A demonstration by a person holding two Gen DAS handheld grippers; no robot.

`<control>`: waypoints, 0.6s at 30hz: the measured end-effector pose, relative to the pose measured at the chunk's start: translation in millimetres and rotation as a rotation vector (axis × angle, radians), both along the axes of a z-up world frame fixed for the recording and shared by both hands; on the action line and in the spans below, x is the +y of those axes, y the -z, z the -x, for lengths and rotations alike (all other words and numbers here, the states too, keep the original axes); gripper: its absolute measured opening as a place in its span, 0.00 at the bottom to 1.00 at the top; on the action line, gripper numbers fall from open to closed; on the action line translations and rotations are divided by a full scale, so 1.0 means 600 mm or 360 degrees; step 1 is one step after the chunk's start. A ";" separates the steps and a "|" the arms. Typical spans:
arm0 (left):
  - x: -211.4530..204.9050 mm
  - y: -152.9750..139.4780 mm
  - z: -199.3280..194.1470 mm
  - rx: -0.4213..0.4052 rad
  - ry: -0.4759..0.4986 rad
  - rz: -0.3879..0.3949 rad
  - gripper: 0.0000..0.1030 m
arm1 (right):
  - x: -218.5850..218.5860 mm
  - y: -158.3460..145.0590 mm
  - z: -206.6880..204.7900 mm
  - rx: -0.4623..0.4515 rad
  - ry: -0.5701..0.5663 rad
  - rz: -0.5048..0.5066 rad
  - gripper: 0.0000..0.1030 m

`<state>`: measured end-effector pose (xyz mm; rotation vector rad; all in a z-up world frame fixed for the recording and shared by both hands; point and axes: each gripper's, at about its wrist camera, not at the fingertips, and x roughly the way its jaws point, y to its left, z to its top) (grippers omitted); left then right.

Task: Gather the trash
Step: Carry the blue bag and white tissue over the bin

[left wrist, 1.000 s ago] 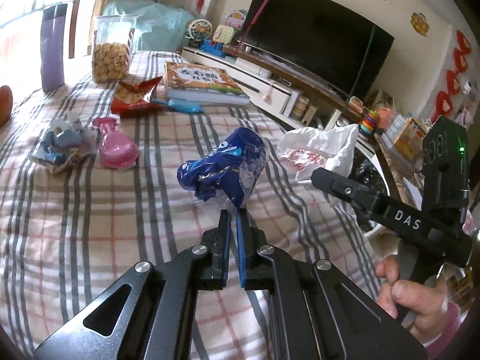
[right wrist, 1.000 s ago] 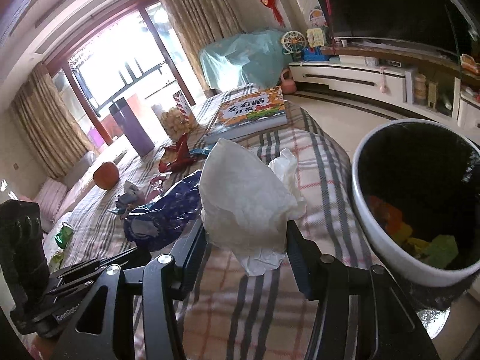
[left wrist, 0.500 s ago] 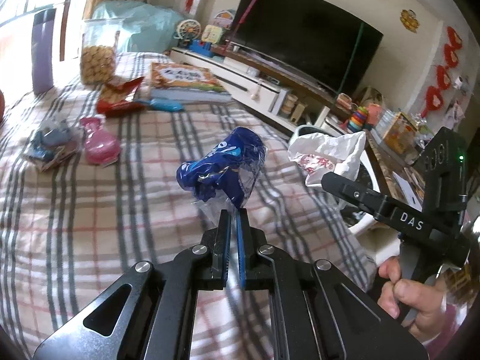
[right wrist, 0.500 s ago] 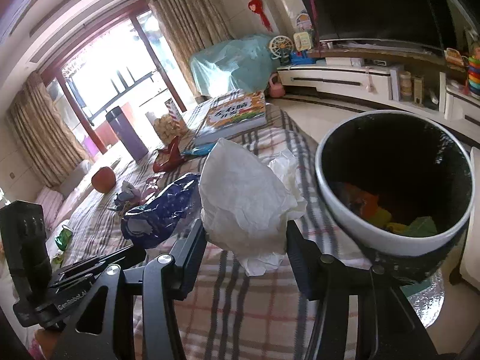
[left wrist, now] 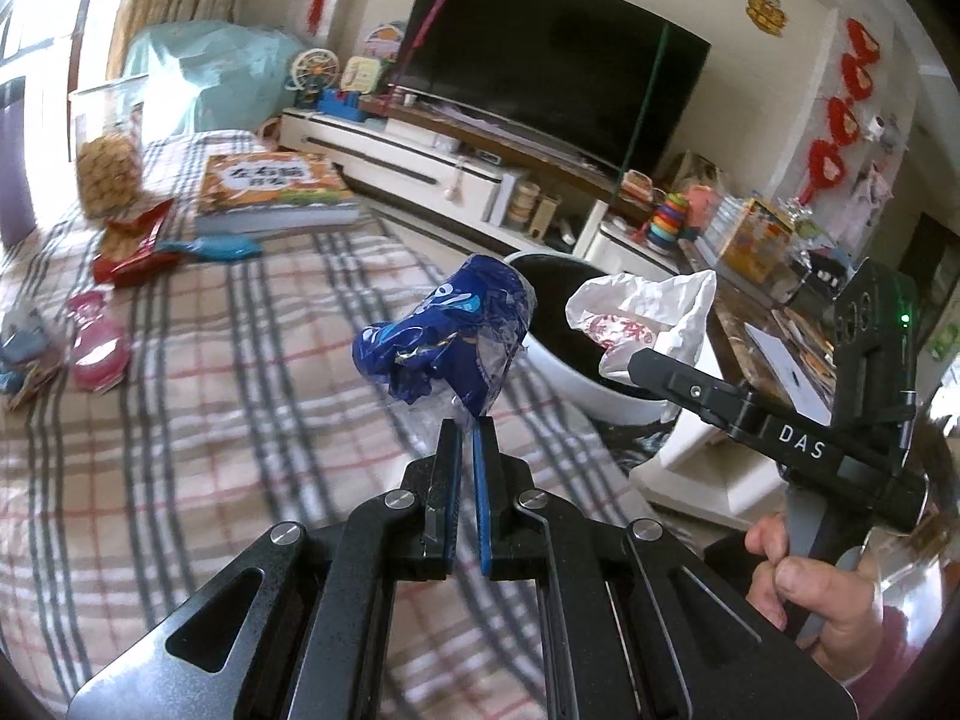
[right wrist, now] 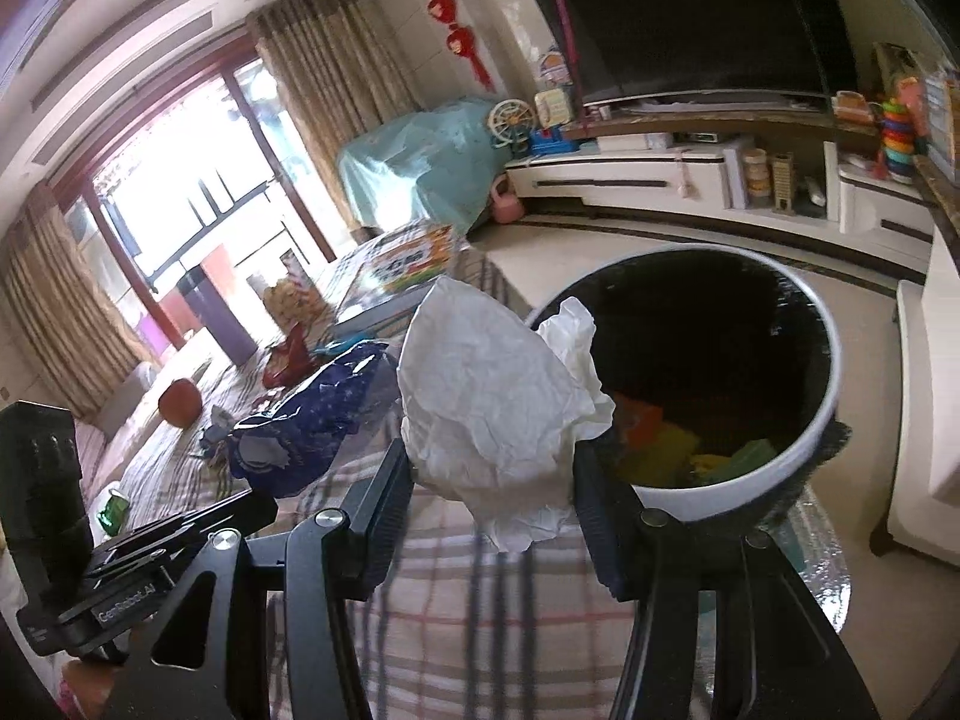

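Both tongs have neared the bin [right wrist: 825, 420] — left [left wrist: 467, 429] grasping blue wrapper [left wrist: 444, 336], right [right wrist: 489, 468] grasping tissue [right wrist: 492, 396].

Both held wrappers nearer bin [right wrist: 831, 420]

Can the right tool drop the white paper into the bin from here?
Probably yes, soon. The right tool grips the crumpled white paper beside the bin's open top, with nothing between them. The paper overlaps only the near rim, so it likely needs to go a bit farther over.
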<state>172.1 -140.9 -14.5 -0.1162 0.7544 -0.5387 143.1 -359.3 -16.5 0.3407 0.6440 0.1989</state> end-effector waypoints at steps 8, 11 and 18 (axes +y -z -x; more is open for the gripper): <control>-0.052 -0.007 -0.011 -0.0016 0.0086 -0.0007 0.04 | -0.053 -0.001 0.005 0.0004 0.0089 -0.0003 0.52; -0.071 -0.009 -0.013 -0.0021 0.0114 -0.0019 0.04 | -0.071 -0.002 0.004 0.0007 0.0115 -0.0002 0.52; -0.110 -0.009 -0.027 -0.0025 0.0160 -0.0050 0.04 | -0.103 0.000 -0.006 0.0024 0.0144 -0.0013 0.52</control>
